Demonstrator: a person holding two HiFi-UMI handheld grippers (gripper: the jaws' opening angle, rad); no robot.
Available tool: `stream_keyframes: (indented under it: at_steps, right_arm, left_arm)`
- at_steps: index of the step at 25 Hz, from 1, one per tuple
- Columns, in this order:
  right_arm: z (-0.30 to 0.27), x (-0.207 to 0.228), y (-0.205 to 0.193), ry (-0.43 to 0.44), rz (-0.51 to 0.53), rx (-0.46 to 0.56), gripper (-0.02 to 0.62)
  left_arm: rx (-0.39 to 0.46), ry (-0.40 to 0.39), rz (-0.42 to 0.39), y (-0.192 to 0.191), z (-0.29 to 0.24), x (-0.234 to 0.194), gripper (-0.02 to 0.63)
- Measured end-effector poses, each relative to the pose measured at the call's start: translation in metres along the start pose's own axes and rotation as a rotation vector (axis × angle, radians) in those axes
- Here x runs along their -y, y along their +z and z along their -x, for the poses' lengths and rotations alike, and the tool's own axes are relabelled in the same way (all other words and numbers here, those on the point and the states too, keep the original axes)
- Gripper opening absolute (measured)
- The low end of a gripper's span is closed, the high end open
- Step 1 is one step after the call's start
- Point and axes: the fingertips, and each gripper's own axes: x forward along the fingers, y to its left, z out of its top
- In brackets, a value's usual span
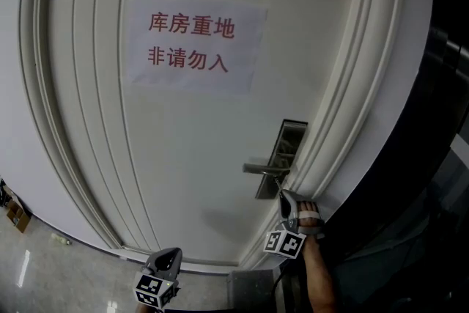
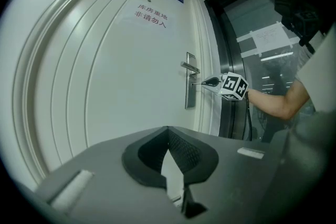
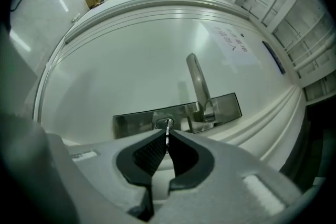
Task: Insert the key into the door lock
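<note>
One thin metal key [image 3: 166, 129] is pinched between the tips of the right gripper [image 3: 167, 136], just below the middle of the right gripper view. The jaws are squeezed tight on it. The key sticks out past the tips, and its far end meets the round keyhole [image 3: 164, 124] in the shiny lock plate [image 3: 226, 106]. How far in it goes is hard to tell. The door handle [image 3: 197, 81] sticks up in the picture from the plate, just to the right of the keyhole.

In the head view the right gripper [image 1: 284, 196] is at the lower right. It sits close under the handle [image 1: 258, 168] on the white door [image 1: 183, 157]. A paper sign [image 1: 194, 44] with red writing is stuck on the door at the upper left. The left gripper [image 1: 167, 259] is at the bottom edge of that view, well apart from the lock. In the left gripper view its jaws are closed together at the tips, with nothing in them.
</note>
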Motion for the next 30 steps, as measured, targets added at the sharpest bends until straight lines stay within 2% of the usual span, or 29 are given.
stream_keyframes:
  at_steps: [30]
  right_arm:
    - [-0.019,0.002,0.002,0.051,0.074,-0.131,0.012]
  left_arm:
    - [-0.008,0.008,0.017,-0.005,-0.014,-0.015,0.002]
